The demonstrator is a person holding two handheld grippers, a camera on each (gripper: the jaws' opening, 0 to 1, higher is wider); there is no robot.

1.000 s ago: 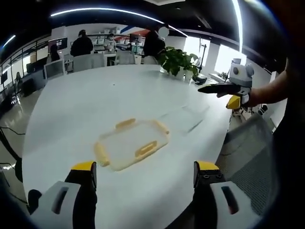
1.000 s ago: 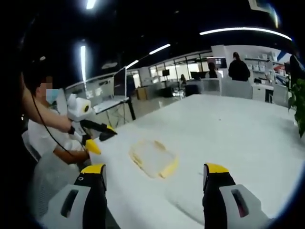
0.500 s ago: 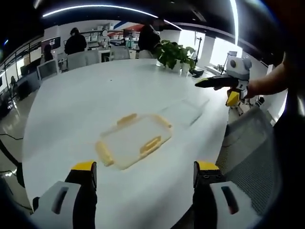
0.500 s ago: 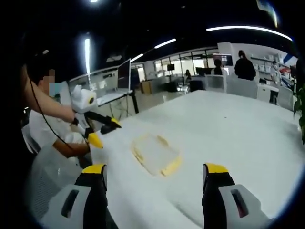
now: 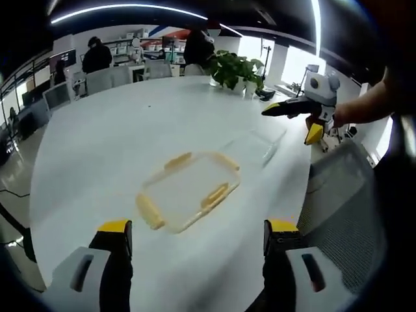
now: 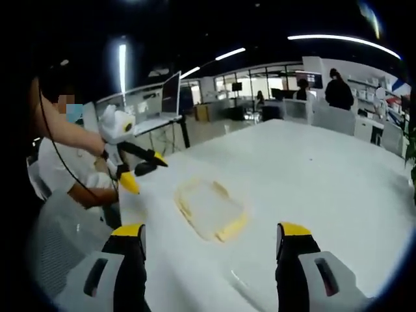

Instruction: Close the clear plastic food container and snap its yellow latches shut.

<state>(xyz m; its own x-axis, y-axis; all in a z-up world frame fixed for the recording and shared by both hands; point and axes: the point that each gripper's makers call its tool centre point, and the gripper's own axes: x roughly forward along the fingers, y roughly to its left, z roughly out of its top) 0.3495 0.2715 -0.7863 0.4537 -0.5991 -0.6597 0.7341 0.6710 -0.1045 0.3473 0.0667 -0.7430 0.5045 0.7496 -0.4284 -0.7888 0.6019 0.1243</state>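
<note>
A flat clear lid (image 5: 188,188) with yellow latches on its edges lies on the white table (image 5: 104,143). Beyond it, to the right, sits a clear, hard-to-see container base (image 5: 255,147). My left gripper (image 5: 198,229) hangs open above the table's near edge, short of the lid, with nothing between its jaws. My right gripper (image 5: 290,123) hovers open at the far right, above the base's end. In the right gripper view the lid (image 6: 209,209) lies ahead of my open right gripper (image 6: 211,231), and the left gripper (image 6: 148,175) is at the left, held by a person.
A potted plant (image 5: 237,68) stands at the table's far edge. A grey mesh chair (image 5: 338,195) is close on the right. Several people and desks fill the office behind. A monitor (image 6: 170,97) stands on a desk beyond the table.
Both views have crept closer to the lid, which looks larger in the left gripper view. The right gripper has edged over the table's end. Lid and base have not moved.
</note>
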